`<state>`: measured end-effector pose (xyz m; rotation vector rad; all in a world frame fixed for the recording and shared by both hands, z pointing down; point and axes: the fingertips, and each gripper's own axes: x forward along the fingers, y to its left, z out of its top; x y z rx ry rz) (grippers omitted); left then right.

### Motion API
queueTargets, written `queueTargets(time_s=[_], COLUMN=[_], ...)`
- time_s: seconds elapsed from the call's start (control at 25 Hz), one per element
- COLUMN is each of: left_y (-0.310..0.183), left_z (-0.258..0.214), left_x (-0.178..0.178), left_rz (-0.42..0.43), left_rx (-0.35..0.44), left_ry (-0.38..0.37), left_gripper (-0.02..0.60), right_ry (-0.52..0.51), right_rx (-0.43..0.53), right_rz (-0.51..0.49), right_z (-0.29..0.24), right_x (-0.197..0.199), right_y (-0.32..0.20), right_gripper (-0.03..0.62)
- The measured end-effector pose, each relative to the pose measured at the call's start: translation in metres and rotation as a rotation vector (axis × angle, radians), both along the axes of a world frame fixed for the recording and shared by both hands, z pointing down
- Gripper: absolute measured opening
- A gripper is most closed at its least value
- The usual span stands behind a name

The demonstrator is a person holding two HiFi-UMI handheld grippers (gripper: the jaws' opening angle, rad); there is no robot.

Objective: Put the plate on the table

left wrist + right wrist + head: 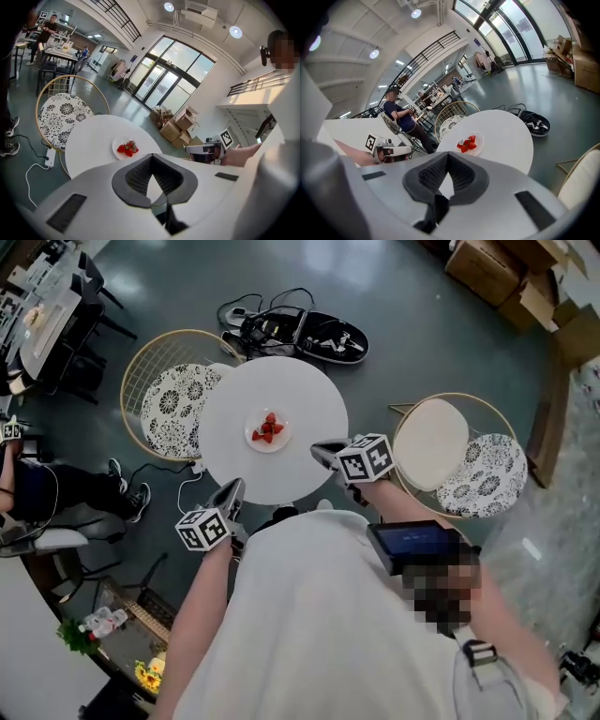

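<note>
At centre of round white tabletop (309,395): white plate (251,436), set flat, carrying strawberries (269,428). Left tongs (232,491) clenched, nothing between jaws, held at near edge. Right tongs (324,454) likewise clenched and empty, over near-right edge. Both well apart from plate. Beside tabletop: chair (173,395) with patterned cushion.

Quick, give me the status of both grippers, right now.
Left gripper: shut, tips together, holding nothing.
Right gripper: shut, tips together, holding nothing.
The plate sits on the table, clear of both.
</note>
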<state>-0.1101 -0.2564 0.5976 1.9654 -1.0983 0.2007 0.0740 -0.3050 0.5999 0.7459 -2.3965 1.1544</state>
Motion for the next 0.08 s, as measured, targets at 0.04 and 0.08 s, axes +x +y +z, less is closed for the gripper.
queueTargets(time_s=[0.04, 0.08], left_y=[0.0023, 0.0047], left_z=[-0.0002, -0.0001], left_x=[0.0024, 0.0049], left_rz=[0.000, 0.000], left_rx=[-0.004, -0.007], left_ry=[0.002, 0.005], left_gripper=[0.003, 0.003], right_ry=[0.003, 0.005], right_rx=[-0.002, -0.005], right_rz=[-0.001, -0.003], right_z=[-0.0011, -0.0021], right_x=[0.0020, 0.0041], right_y=[0.0025, 0.0051], right_gripper=[0.005, 0.005])
